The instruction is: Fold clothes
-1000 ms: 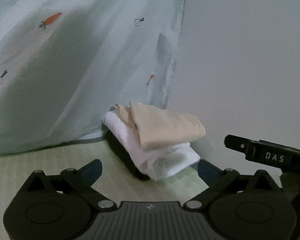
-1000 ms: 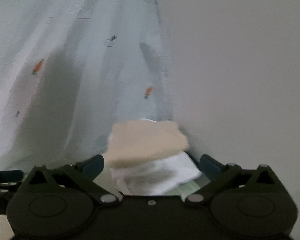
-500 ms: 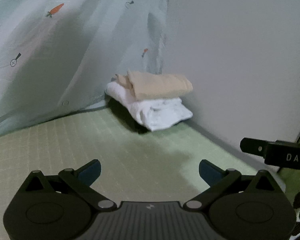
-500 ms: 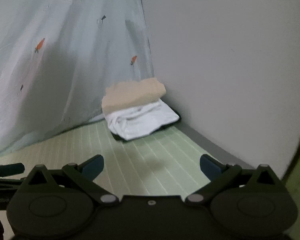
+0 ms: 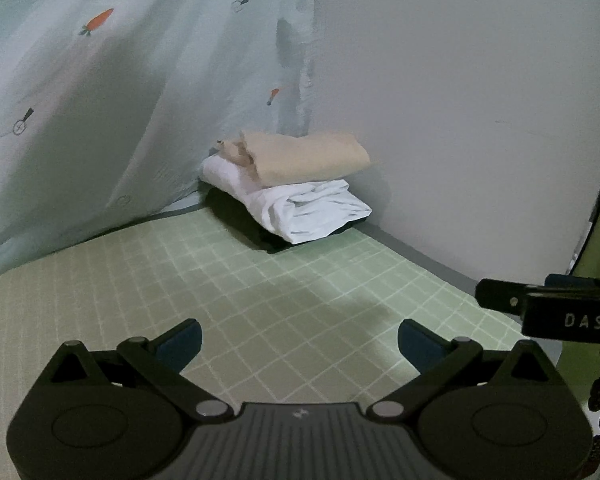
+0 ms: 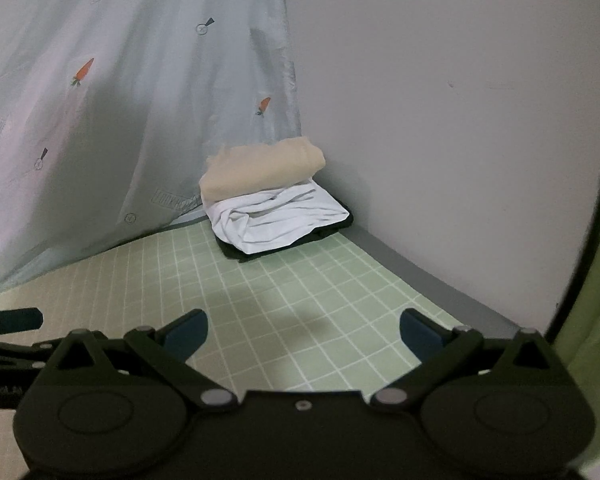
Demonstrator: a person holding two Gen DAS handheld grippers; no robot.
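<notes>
The stacking step is judged finished: a beige garment [image 5: 306, 152] is laid on a white one [image 5: 300, 210], with a dark piece [image 6: 288, 246] underneath, in the corner where the curtain [image 5: 140, 80] meets the wall [image 5: 460, 100]. Both the left gripper [image 5: 299, 340] and the right gripper [image 6: 303, 330] are spread wide and hold nothing. The stack is seen well ahead of both, across the bare green mat [image 5: 260, 300]. Another garment would be needed next; none is in view.
</notes>
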